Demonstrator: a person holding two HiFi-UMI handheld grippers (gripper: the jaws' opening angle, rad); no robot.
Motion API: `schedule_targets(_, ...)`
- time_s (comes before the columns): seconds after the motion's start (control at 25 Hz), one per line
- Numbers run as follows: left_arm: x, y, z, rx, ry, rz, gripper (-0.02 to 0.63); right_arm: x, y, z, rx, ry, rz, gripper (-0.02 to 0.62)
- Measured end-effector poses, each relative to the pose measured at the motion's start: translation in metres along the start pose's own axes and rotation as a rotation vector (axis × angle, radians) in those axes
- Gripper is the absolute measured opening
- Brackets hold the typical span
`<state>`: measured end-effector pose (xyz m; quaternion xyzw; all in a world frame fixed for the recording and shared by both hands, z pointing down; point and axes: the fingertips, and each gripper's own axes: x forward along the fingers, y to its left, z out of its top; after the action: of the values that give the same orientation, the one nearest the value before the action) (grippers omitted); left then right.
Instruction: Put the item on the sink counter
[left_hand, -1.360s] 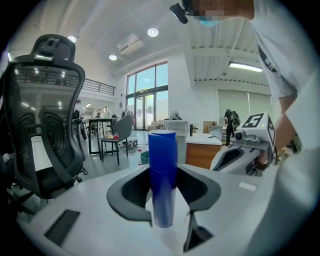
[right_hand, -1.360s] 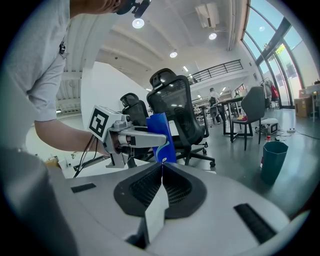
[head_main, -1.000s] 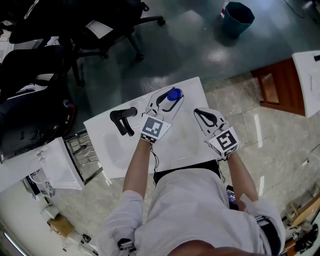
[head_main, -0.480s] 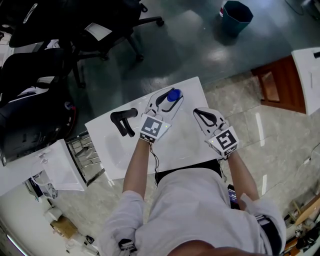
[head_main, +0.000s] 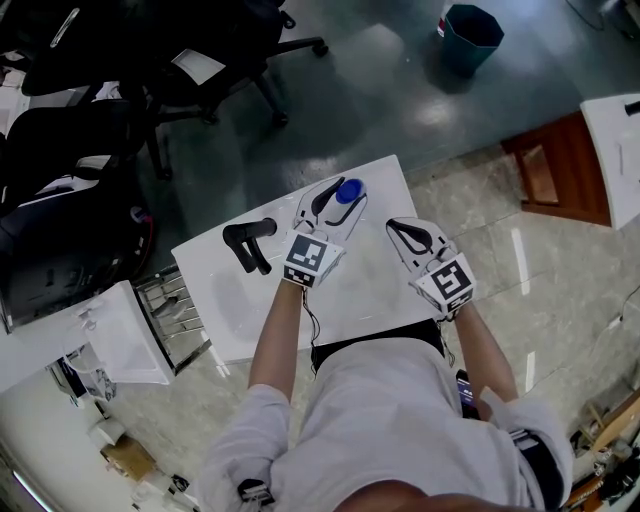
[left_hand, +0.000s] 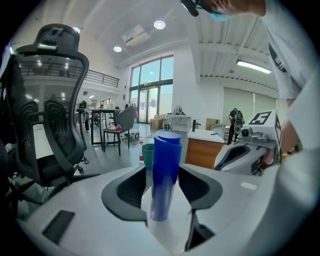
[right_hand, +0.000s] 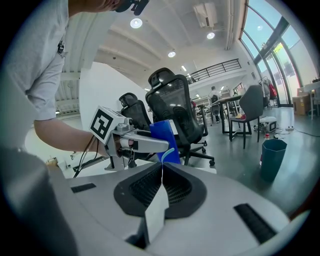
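Note:
A blue bottle (head_main: 347, 190) stands upright on the white sink counter (head_main: 372, 288), near its far edge. My left gripper (head_main: 338, 198) reaches around it. In the left gripper view the bottle (left_hand: 162, 175) rests on the counter between the jaws, which are opening, and a thin gap shows beside the left pad. My right gripper (head_main: 394, 225) hovers over the counter's right part, shut with nothing in it. In the right gripper view its pads (right_hand: 150, 187) meet, and the bottle (right_hand: 165, 142) and the left gripper (right_hand: 137, 142) show beyond them.
A black faucet (head_main: 247, 241) rises at the counter's left, by the basin. Black office chairs (head_main: 80, 130) stand beyond at far left. A teal bin (head_main: 475, 35) is on the floor ahead, with a wooden cabinet (head_main: 560, 170) to the right and a wire rack (head_main: 170, 310) left of the counter.

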<state>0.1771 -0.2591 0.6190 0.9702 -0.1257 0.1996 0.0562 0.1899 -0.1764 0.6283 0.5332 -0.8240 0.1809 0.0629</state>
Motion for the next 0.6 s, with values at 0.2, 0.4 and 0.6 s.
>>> schedule_targets(0.2,-0.008,0.000,-0.004,-0.059,-0.006,0.029,0.222,0.003,0.003,0.000,0.004,-0.002,0.006,0.005)
schedule_targets(0.4,-0.023,0.003,-0.003,-0.106,-0.025,0.056,0.227,0.009,0.009,0.000,-0.009,0.010,0.028,0.005)
schedule_targets(0.6,-0.047,-0.005,0.003,-0.039,-0.034,0.131,0.227,0.015,0.020,0.004,-0.022,0.013,0.046,0.005)
